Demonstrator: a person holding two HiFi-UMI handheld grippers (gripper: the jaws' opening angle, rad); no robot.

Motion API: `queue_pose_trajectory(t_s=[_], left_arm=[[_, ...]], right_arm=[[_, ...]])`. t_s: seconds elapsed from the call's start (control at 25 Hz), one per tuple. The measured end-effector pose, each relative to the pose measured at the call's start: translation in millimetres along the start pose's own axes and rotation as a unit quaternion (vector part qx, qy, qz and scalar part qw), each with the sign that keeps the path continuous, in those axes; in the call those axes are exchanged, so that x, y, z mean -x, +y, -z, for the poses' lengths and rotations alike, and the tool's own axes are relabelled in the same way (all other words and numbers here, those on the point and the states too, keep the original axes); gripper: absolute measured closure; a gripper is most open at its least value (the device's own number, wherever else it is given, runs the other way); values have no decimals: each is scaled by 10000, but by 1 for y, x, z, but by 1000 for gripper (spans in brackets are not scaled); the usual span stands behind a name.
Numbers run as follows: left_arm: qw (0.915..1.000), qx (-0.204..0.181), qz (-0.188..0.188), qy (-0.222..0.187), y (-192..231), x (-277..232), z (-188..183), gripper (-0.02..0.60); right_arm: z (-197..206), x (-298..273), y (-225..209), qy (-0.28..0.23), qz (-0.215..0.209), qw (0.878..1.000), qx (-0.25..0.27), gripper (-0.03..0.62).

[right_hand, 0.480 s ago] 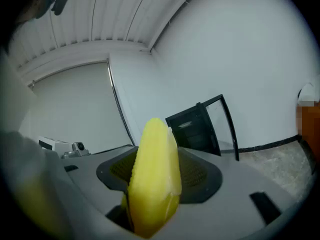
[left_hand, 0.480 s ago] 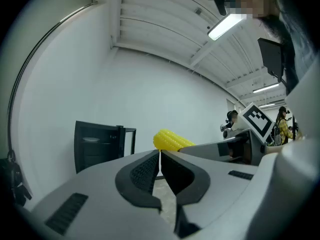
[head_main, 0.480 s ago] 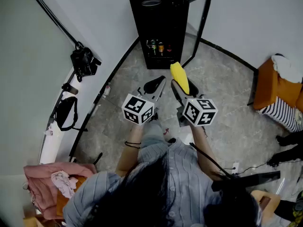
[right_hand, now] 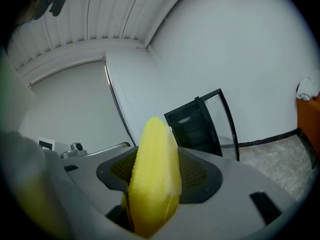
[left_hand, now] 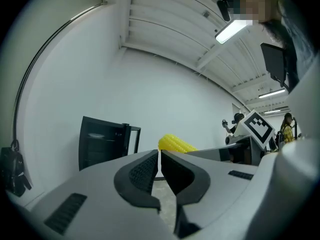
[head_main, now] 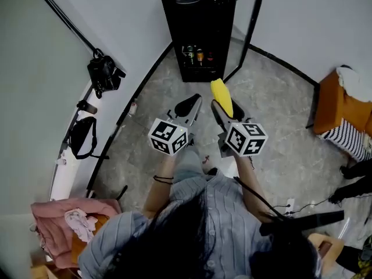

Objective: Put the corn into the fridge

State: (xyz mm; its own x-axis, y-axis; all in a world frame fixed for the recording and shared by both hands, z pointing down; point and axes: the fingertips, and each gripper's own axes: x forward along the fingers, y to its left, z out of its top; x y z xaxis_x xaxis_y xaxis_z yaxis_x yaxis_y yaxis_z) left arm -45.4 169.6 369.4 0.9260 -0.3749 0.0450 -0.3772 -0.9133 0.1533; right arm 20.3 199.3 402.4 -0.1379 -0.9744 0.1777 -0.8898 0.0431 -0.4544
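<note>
Here the right gripper point(head_main: 219, 107) is clamped on the yellow corn cob point(head_main: 221, 95), held above the floor short of the black mini fridge point(head_main: 195, 16), its tip pointing toward the fridge's open front. The fridge's glass door point(head_main: 247, 31) stands swung wide. The left gripper point(head_main: 192, 103), jaws together on nothing, is level beside the corn. Bottles point(head_main: 197, 56) stand inside the fridge.

Black bag point(head_main: 103, 74): against the left wall.
Pink cloth point(head_main: 64, 217): heaped at lower left.
Orange seat point(head_main: 332, 106): right edge, striped fabric point(head_main: 347, 140) just beside it.
</note>
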Motion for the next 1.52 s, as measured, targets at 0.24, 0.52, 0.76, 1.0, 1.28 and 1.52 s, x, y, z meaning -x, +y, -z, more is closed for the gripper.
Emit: queue_pose_trajectory(t_s=[0.24,0.52,0.76,1.0,1.28,1.52], left_arm=[[10000,77,43,-10,22,-12,0,574],[9997,216,101,18,63,-41,-4,574],[9994,234,232,55,103,-62,-10,574],[9989,170,431,14,145,-78,-19,574],[9982,267,537,-17,198,-94,-28,574],[9975,250,645,166,229,-101,-22,574]], right_arm=[[2,-23,-10,152,73,9998,-42,347],[-6,-65,-29,304,198,9992,-139,347],[-14,-113,-37,370,261,9988,-201,347],[-17,-163,-38,458,317,9981,-265,347],[-18,-212,-35,517,453,9973,-276,347],[-15,-245,-36,526,579,9963,-354,347]])
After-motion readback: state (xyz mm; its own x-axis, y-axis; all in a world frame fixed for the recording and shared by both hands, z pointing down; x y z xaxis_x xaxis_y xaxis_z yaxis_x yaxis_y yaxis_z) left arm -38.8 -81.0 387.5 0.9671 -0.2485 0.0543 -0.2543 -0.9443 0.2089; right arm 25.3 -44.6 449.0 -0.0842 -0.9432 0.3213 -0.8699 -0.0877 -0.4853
